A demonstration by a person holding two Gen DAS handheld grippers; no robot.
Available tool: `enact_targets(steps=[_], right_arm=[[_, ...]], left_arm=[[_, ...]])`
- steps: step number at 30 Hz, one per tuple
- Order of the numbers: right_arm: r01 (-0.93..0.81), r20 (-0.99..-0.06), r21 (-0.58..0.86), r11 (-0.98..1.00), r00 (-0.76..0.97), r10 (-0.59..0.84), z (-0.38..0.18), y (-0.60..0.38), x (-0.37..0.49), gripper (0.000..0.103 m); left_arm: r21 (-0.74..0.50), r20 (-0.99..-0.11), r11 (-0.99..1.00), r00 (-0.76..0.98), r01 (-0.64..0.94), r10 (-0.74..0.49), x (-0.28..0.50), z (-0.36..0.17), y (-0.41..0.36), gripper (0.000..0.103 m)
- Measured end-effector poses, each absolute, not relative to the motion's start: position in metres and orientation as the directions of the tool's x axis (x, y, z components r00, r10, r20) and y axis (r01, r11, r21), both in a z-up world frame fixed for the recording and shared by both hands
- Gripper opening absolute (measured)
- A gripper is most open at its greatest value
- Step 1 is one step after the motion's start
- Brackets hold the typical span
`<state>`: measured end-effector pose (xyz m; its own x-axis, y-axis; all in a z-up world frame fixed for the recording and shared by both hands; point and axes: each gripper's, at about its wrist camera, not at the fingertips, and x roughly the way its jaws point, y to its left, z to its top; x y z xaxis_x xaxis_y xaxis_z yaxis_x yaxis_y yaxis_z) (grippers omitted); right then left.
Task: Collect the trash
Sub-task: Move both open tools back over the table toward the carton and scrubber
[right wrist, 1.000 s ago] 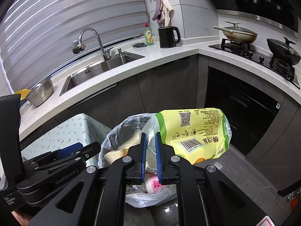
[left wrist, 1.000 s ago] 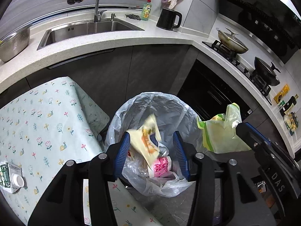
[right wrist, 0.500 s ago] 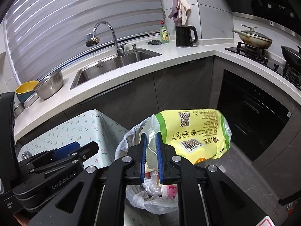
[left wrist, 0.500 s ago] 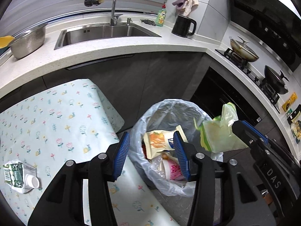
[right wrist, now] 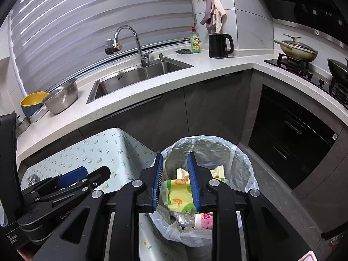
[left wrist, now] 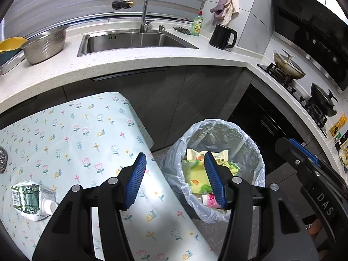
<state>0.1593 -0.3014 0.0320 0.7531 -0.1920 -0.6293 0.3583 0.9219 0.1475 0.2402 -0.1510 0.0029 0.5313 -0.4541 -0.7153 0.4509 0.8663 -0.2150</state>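
A trash bin lined with a clear bag [left wrist: 219, 130] [right wrist: 208, 145] stands on the floor beside the table. A yellow-green snack bag [left wrist: 195, 176] [right wrist: 178, 193] lies on top of other wrappers inside it. My left gripper [left wrist: 175, 179] is open and empty, over the table's edge and the bin's left rim. My right gripper [right wrist: 175, 182] is open and empty above the bin. A crumpled green-and-white carton [left wrist: 30, 198] lies on the floral tablecloth [left wrist: 76, 143] to the left. A steel scrubber ball [left wrist: 2, 158] [right wrist: 32, 179] sits at the table's left edge.
A white counter [left wrist: 130, 61] with a sink [left wrist: 134, 41] runs behind the table. A steel colander [left wrist: 45, 45], soap bottle [left wrist: 197, 25] and black kettle [left wrist: 221, 37] stand on it. A stove with pans [left wrist: 289, 65] is at the right. Dark cabinets [left wrist: 184, 100] are behind the bin.
My right gripper opened and the yellow-green snack bag dropped into the bin. Both grippers pulled back and left from the bin, so more of the table shows.
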Motion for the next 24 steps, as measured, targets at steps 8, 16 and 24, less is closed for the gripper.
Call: enact_targets(steps=[8, 16, 24], right_arm=[[0.321, -0.608, 0.139, 0.937, 0.774, -0.175, 0.047, -0.271, 0.16, 0.037], [0.25, -0.601, 0.136, 0.959, 0.79, -0.121, 0.057, -0.223, 0.165, 0.042], [0.159, -0.612, 0.135, 0.978, 0.79, -0.044, 0.056, -0.161, 0.174, 0.043]], left_arm=[[-0.22, -0.7, 0.887, 0.568, 0.407, -0.434, 0.237, 0.015, -0.116, 0.059], [-0.218, -0.688, 0.914, 0.61, 0.342, -0.392, 0.235, 0.027, -0.063, 0.06], [-0.19, -0.69, 0.948, 0.652, 0.255, -0.314, 0.233, 0.028, 0.001, 0.061]])
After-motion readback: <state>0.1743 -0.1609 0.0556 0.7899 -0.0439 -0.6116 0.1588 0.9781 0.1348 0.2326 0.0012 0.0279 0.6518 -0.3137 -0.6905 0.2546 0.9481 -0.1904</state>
